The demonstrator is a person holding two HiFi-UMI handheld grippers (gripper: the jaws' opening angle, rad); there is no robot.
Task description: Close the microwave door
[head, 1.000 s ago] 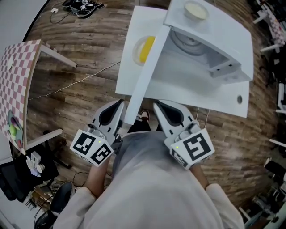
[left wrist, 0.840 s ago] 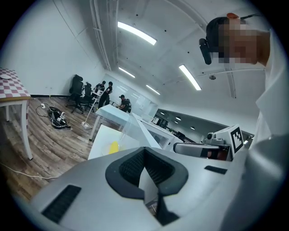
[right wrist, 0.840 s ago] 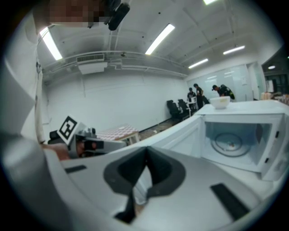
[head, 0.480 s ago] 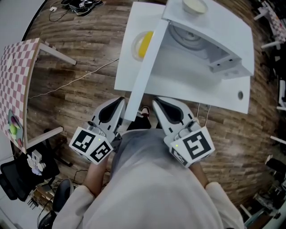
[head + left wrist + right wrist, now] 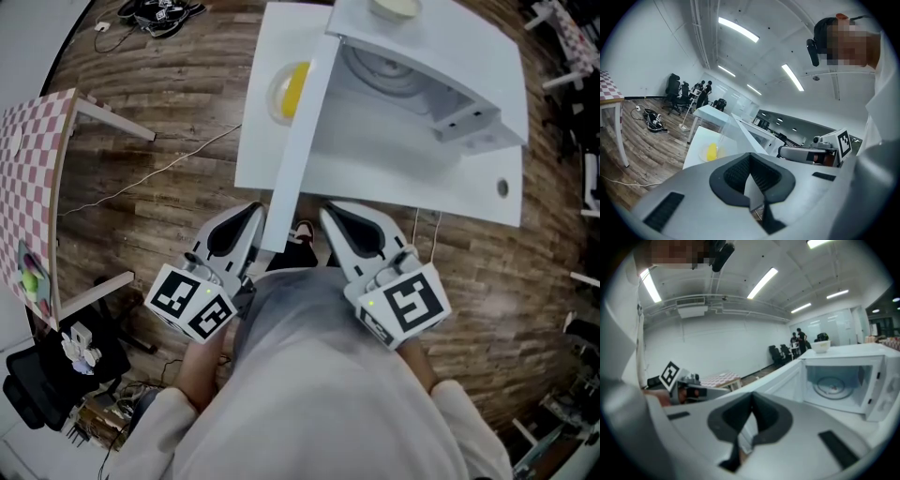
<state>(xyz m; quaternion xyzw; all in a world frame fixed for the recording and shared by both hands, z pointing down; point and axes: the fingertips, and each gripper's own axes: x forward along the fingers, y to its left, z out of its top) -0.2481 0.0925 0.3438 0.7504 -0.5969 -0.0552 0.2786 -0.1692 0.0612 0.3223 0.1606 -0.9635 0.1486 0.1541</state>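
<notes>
Microwave door (image 5: 295,141) standing wide open, swinging out past worktop (image 5: 375,192) edge toward me, leaving microwave (image 5: 441,84) cavity exposed. Door's free edge reaching between my tongs, so I'm judging it within pushing range. I'm holding left tongs (image 5: 251,217) and right tongs (image 5: 330,217) low near chest, pointing forward, both pinched together and empty. Contact with door unclear.

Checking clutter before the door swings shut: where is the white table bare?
Bare: the table in front of the microwave cavity, between the open door and the right-edge hole. Crowded: left of the door, around the plate.
</notes>
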